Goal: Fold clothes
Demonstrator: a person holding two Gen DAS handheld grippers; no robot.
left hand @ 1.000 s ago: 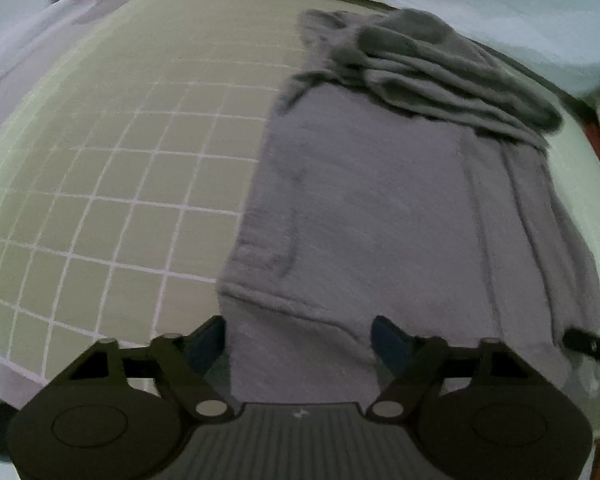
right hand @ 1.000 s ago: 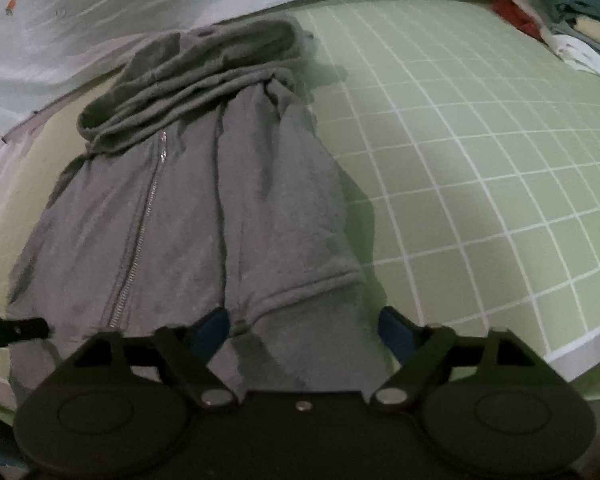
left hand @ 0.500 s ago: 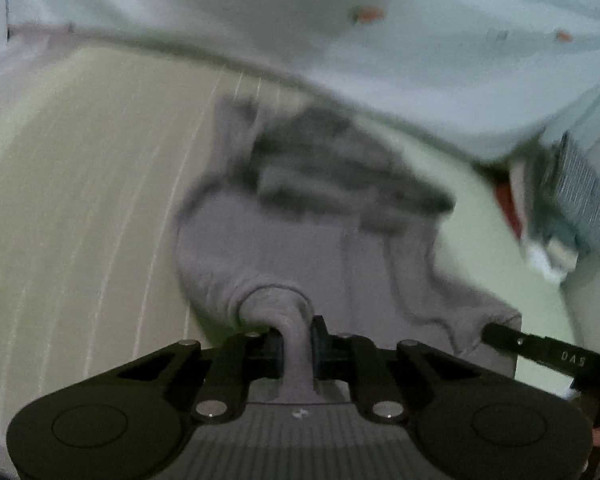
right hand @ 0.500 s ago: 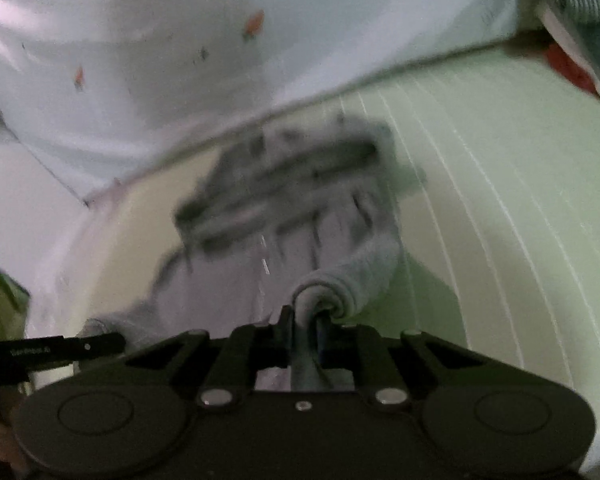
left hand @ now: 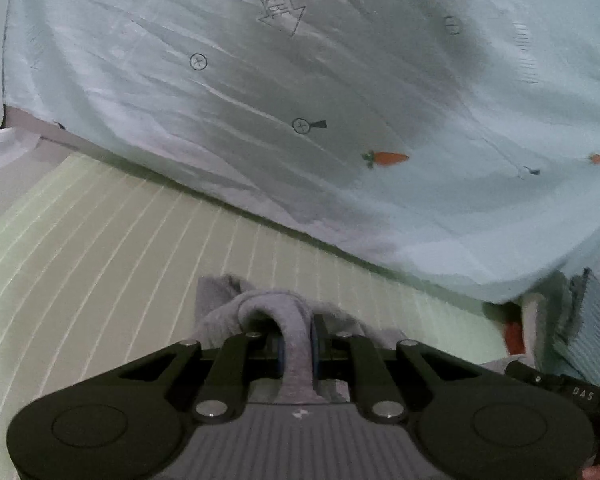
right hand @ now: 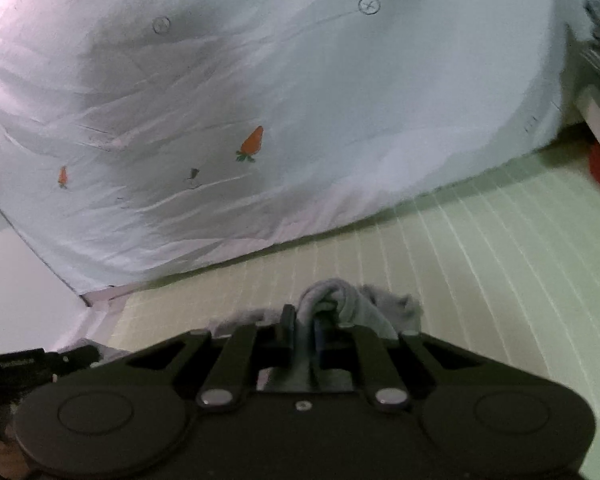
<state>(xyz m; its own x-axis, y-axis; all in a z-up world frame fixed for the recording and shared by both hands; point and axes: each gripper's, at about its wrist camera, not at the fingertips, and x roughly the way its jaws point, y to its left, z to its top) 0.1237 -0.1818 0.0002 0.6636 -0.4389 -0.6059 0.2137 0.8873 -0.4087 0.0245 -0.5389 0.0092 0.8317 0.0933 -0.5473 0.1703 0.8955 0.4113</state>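
A grey zip hoodie (left hand: 268,308) lies on the green grid mat (left hand: 100,264). My left gripper (left hand: 297,354) is shut on a bunched fold of its hem, lifted so that most of the hoodie is hidden below the gripper body. My right gripper (right hand: 304,338) is shut on another fold of the grey hoodie (right hand: 340,300), also raised. Each gripper's edge shows in the other's view: the right one at the left wrist view's lower right (left hand: 560,388), the left one at the right wrist view's lower left (right hand: 32,362).
A pale sheet with carrot prints (left hand: 380,100) hangs behind the mat's far edge; it also fills the right wrist view (right hand: 260,100). A stack of folded clothes (left hand: 580,320) stands at the mat's right side. The green mat (right hand: 500,260) stretches to the right.
Both grippers closed on the hoodie's bottom hem, then lifted and carried it forward toward the hood. The views tilted up to the sheet; most of the hoodie dropped out of sight.
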